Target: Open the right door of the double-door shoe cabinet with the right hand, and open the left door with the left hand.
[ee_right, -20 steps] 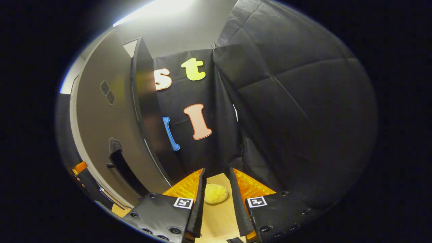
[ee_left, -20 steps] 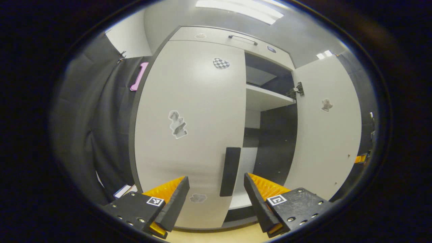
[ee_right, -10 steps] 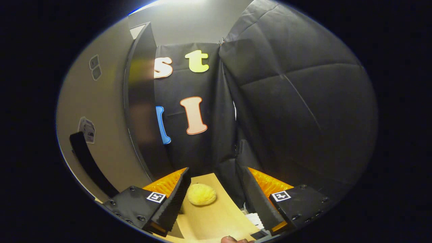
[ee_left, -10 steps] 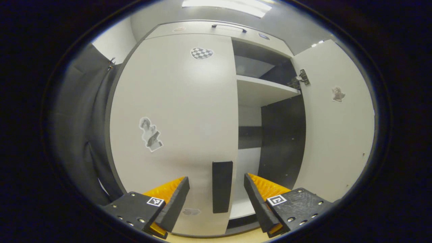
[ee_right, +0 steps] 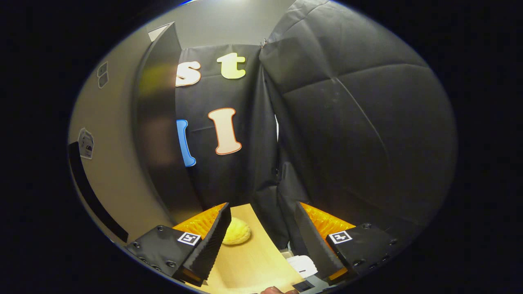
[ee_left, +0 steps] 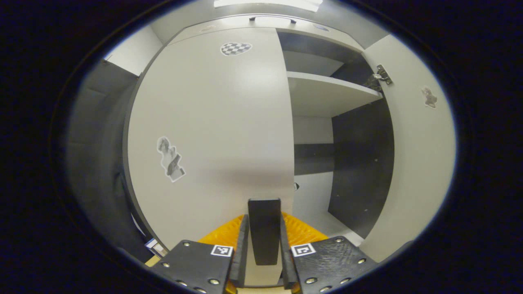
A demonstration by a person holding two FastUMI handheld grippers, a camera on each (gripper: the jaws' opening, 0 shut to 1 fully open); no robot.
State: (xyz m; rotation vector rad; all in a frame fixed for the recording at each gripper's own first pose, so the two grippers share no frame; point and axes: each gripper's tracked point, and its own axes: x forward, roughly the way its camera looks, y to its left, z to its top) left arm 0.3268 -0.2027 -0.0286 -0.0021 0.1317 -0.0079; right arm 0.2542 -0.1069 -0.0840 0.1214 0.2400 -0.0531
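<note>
Your left gripper (ee_left: 264, 245) clenched on left door (ee_left: 212, 122) handle (ee_left: 264, 230) bottom centre, right door (ee_left: 416, 155) swung open at right, your right gripper (ee_right: 259, 237) released, jaws apart.

The left gripper (ee_left: 263, 249) has both fingers closed against a flat black door handle (ee_left: 264, 230) (held upright between them). The right gripper (ee_right: 259, 241) hangs spread wide, gripping nothing.

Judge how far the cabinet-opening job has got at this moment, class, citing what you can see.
Done: the right door stands swung open, showing a shelf; the right gripper is open and off it. In hand: the left gripper is shut on the left door's handle. Left: pulling the closed left door open.
</note>
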